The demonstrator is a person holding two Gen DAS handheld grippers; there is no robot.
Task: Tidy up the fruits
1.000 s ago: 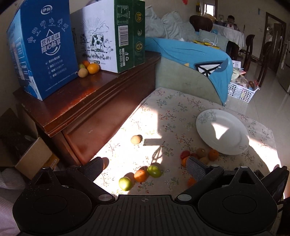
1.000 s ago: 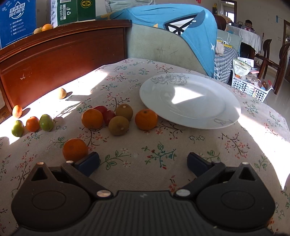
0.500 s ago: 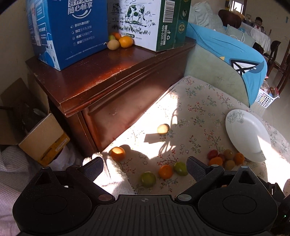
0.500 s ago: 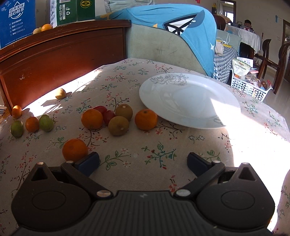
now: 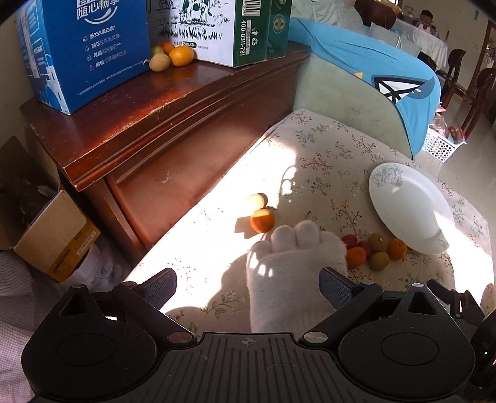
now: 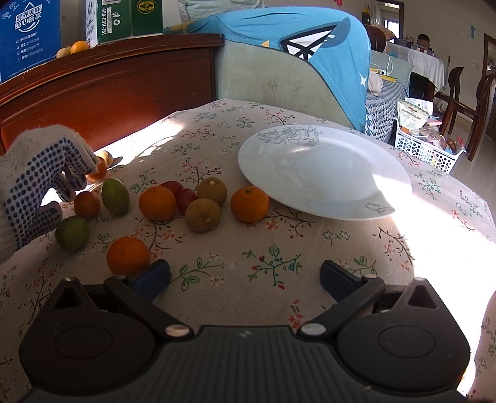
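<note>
Since half a second ago a gloved hand (image 5: pixel 297 257) has moved in front of the left hand-held gripper (image 5: pixel 246 286), and the small orange (image 5: pixel 262 220) that sat near the surface edge now lies just beside the pale yellow fruit (image 5: pixel 257 201). Right view barely changed.

Left hand-held gripper: jaws spread wide, holding nothing; the glove sits between the fingers in this view. From the right wrist camera the glove's fingertips are at that small orange; I cannot tell whether it is gripped.

Right hand-held gripper (image 6: pixel 245 274): jaws wide apart, empty, low over the floral-cloth surface (image 6: pixel 310 248). An orange (image 6: pixel 127 254) sits just in front of its left finger.

Further out, a cluster: orange (image 6: pixel 157 203), two red fruits (image 6: pixel 181 193), two brown kiwi-like fruits (image 6: pixel 203 214), another orange (image 6: pixel 249 204). Left of the cluster, near the glove: green fruit (image 6: pixel 115 196), small orange fruit (image 6: pixel 87 204), second green fruit (image 6: pixel 72 233).

White plate (image 6: pixel 325 173) is empty, just right of the cluster, close to the nearest orange.

Beyond the surface: wooden cabinet (image 5: pixel 148 117) carrying a blue carton (image 5: pixel 83 46), a green-white carton (image 5: pixel 223 28) and a few fruits (image 5: pixel 170 57) between them.
</note>
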